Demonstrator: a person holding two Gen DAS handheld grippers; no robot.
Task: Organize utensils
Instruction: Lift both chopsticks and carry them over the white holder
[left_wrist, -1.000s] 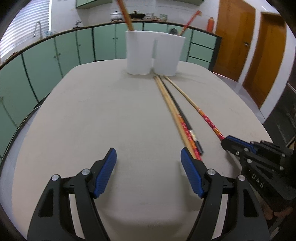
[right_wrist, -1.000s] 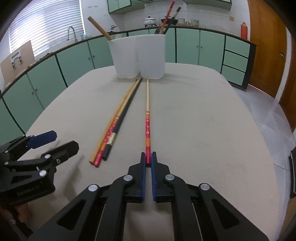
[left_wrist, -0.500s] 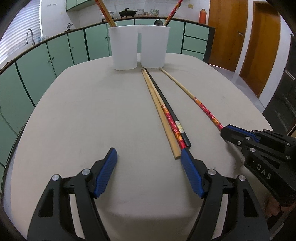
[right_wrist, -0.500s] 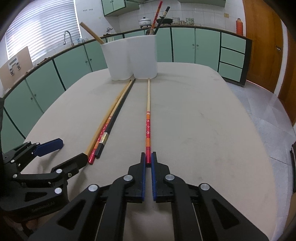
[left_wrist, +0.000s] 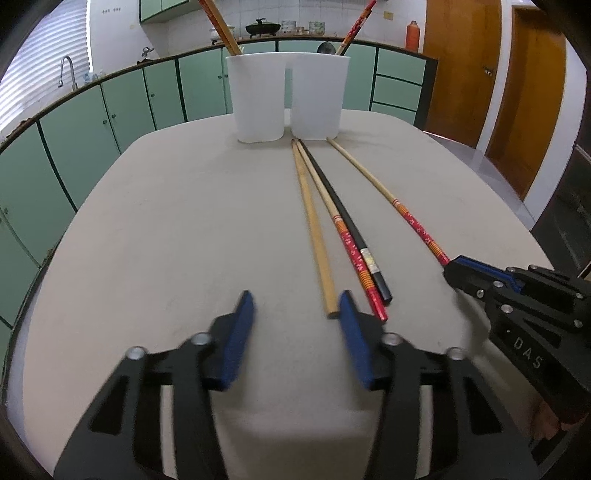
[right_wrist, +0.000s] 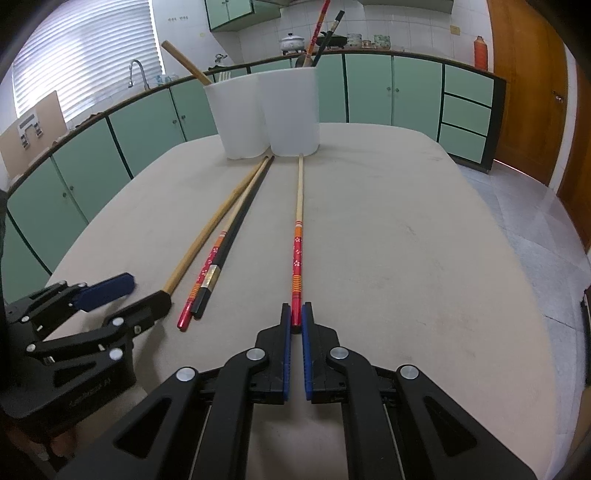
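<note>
Several chopsticks lie lengthwise on the beige table (left_wrist: 166, 229). My right gripper (right_wrist: 295, 319) is shut on the near end of a red-patterned chopstick (right_wrist: 297, 251), seen from the side in the left wrist view as right gripper (left_wrist: 456, 267). My left gripper (left_wrist: 295, 306) has its jaws closing. The near end of a plain wooden chopstick (left_wrist: 314, 229) lies just inside its right finger, with no pad pressing on it. Beside that stick lie another red-patterned chopstick (left_wrist: 349, 243) and a black chopstick (left_wrist: 343, 214). The white two-compartment holder (left_wrist: 288, 99) stands at the far end with chopsticks inside.
Green cabinets (left_wrist: 122, 107) curve round the table's far and left sides. Wooden doors (left_wrist: 458, 66) stand at the right. From the right wrist view, the left gripper (right_wrist: 136, 295) sits at the lower left, near the holder's (right_wrist: 266, 114) line of sticks.
The left gripper's jaws have narrowed markedly. The wooden chopstick's end, earlier hidden at the right finger, now shows just inside it. The right gripper stays shut on its chopstick, unmoved.
</note>
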